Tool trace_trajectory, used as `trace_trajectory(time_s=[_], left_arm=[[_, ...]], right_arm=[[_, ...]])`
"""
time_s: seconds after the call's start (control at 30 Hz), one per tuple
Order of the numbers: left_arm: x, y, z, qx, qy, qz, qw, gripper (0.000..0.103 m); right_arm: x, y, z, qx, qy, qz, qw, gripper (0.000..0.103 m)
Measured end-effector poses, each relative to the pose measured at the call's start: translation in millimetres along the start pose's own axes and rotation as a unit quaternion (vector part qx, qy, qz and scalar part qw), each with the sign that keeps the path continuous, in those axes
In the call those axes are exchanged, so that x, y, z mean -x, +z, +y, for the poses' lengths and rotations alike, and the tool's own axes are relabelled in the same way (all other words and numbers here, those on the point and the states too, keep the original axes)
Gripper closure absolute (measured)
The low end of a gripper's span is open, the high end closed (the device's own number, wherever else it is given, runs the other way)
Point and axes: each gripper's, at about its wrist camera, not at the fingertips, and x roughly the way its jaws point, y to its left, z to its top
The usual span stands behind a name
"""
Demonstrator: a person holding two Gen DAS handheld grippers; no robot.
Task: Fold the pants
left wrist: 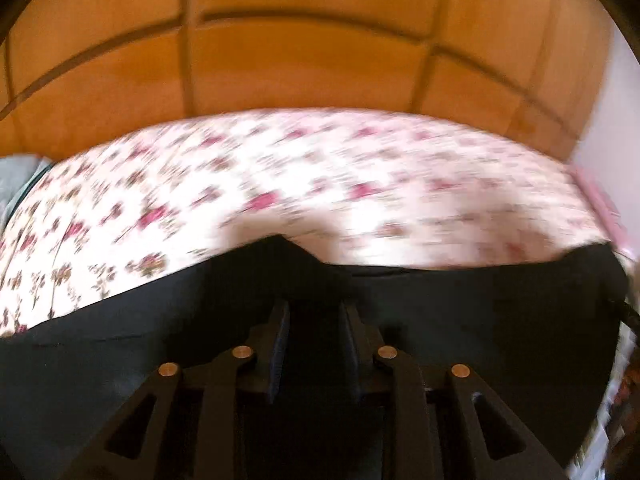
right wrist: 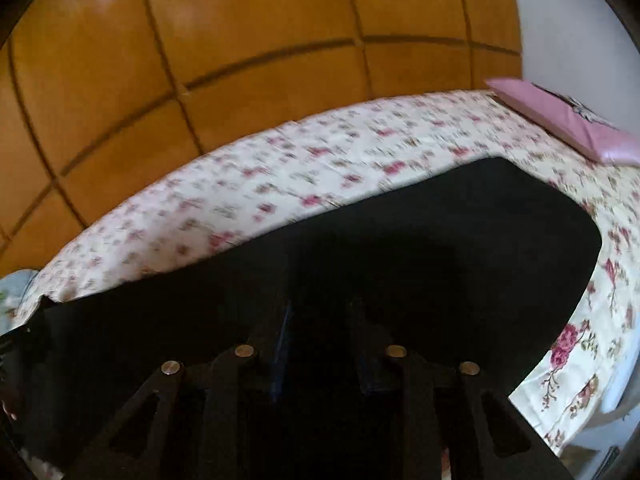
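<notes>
Black pants [left wrist: 460,304] lie spread on a bed with a floral sheet [left wrist: 320,168]. They fill the lower part of both wrist views, and their far edge has a small raised peak in the left wrist view. My left gripper [left wrist: 316,308] hovers over the dark cloth with its fingers a little apart. In the right wrist view the pants [right wrist: 440,240] end in a rounded edge at the right. My right gripper [right wrist: 320,308] stands over them, also with a gap between its fingers. Black on black hides any cloth between the pads; I see none pinched.
The floral sheet [right wrist: 280,172] stretches beyond the pants to a wooden panelled wall [left wrist: 300,64] [right wrist: 260,20]. A pink pillow [right wrist: 560,120] lies at the far right of the bed. A pale grey cloth [left wrist: 20,176] shows at the left edge. Both views are motion-blurred.
</notes>
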Motion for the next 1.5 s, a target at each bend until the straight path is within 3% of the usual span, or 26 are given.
trace_trajectory(time_s=[0.07,0.13,0.23,0.47,0.6,0.7,0.77,0.8,0.87,1.03,1.23,1.3,1.5], left_arm=[[-7.9,-0.2,18.5,0.037,-0.031,-0.016,0.9987,0.083],[-10.8,1.9,26.9,0.054,-0.042,-0.019,0.9975,0.085],[-13.5,3.6,32.7,0.063,-0.047,-0.023,0.9966,0.085],[-11.3,0.5,46.3,0.093,-0.081,-0.031,0.9918,0.085],[7.6,-6.9,43.0,0.102,-0.09,-0.043,0.9897,0.08],[22.6,-23.4,41.6,0.109,-0.096,-0.047,0.9883,0.078],[27.6,-37.0,36.1,0.089,-0.074,-0.05,0.992,0.078],[31.3,-45.4,32.5,0.07,-0.054,-0.057,0.9945,0.078],[36.9,-51.5,31.1,0.067,-0.043,-0.068,0.9945,0.078],[34.7,-52.9,40.7,0.09,-0.043,-0.064,0.993,0.078],[37.1,-56.5,46.8,0.108,-0.067,-0.071,0.9894,0.077],[37.3,-57.1,46.7,0.11,-0.069,-0.071,0.989,0.076],[37.9,-58.0,50.3,0.121,-0.081,-0.074,0.9866,0.076]], right_arm=[[0.9,-2.2,-7.3,-0.016,0.012,-0.015,1.0,0.079],[4.4,-6.7,-4.1,0.009,0.004,-0.026,1.0,0.079],[5.0,-16.2,1.5,0.038,-0.01,-0.054,0.998,0.078],[10.6,-17.0,-7.2,0.015,0.011,-0.073,0.997,0.078],[25.6,-9.7,-31.0,-0.047,0.043,-0.086,0.994,0.077],[32.7,0.0,-68.2,-0.1,0.019,-0.096,0.99,0.077],[32.5,4.6,-96.2,-0.133,-0.011,-0.095,0.987,0.077],[30.7,5.8,-111.6,-0.151,-0.024,-0.091,0.984,0.083],[25.5,8.5,-143.8,-0.183,0.001,-0.089,0.979,0.103],[33.3,22.4,-161.2,-0.16,-0.021,-0.091,0.983,0.103],[61.2,0.4,-181.1,-0.269,-0.003,-0.106,0.957,0.092],[60.1,-5.0,-183.9,-0.29,-0.017,-0.089,0.953,0.062],[53.4,-22.9,-200.1,-0.367,0.043,-0.09,0.925,0.061]])
